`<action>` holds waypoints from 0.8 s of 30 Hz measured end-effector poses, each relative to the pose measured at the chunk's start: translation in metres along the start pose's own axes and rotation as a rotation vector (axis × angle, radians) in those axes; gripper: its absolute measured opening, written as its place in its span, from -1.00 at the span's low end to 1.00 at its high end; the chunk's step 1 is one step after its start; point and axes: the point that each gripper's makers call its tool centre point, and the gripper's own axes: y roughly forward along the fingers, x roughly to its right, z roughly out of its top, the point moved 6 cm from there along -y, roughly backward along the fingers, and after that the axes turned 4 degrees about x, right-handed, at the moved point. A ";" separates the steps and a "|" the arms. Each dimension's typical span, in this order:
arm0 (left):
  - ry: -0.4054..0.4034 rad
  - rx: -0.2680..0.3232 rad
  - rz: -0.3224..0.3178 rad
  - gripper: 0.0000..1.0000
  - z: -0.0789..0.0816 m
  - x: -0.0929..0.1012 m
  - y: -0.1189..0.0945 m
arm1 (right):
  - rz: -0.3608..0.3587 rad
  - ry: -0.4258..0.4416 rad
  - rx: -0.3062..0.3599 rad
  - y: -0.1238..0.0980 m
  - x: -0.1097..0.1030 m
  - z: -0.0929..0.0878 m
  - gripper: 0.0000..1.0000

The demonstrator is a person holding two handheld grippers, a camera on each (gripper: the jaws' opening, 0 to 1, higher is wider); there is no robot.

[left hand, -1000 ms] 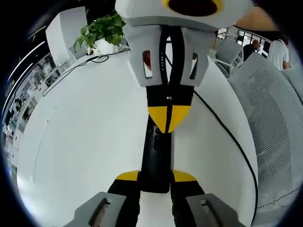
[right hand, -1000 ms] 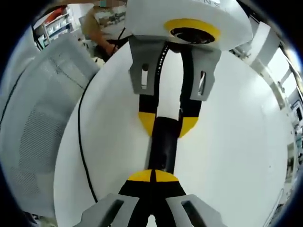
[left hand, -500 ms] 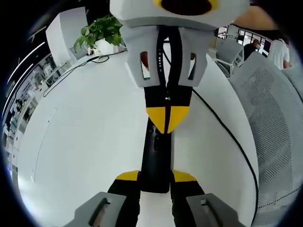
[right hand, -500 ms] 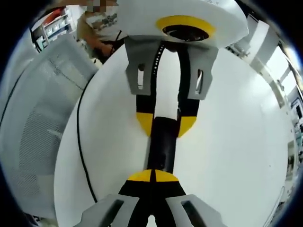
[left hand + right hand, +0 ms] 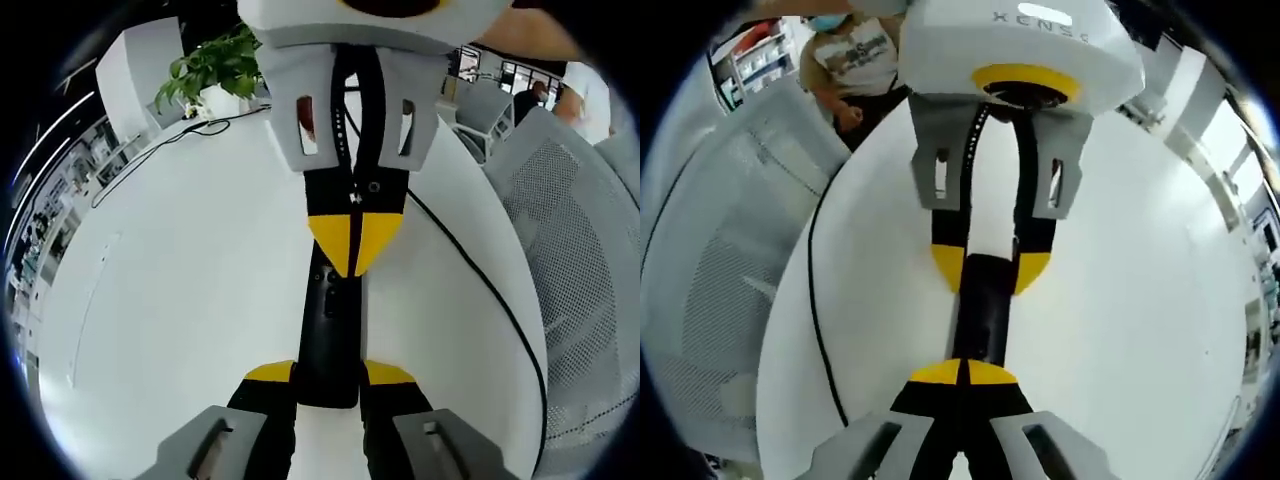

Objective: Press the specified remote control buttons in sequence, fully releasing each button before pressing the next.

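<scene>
A slim black remote (image 5: pixel 330 320) lies lengthwise on the white table (image 5: pixel 180 300). My left gripper (image 5: pixel 330 372) is shut on its near end, one yellow tip on each side. From the far side my right gripper (image 5: pixel 350 240) comes in shut, its joined yellow tips down on the remote's top face; I cannot tell if a button is pressed. In the right gripper view the right gripper (image 5: pixel 963 372) covers the near part of the remote (image 5: pixel 985 310), and the left gripper (image 5: pixel 990 268) clamps the far end.
A black cable (image 5: pixel 480 285) runs across the table past the remote. A potted plant (image 5: pixel 215 65) stands at the far edge. White mesh chairs (image 5: pixel 585 250) flank the table. A person (image 5: pixel 855 60) sits beyond it.
The right gripper has shifted slightly over the remote, its tips staying at about the same spot. The left gripper's hold is unchanged. A person has come more into the right gripper view.
</scene>
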 end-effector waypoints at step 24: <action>0.001 0.004 -0.001 -0.54 -0.001 0.000 -0.001 | -0.079 -0.003 0.015 -0.024 0.013 0.011 -1.00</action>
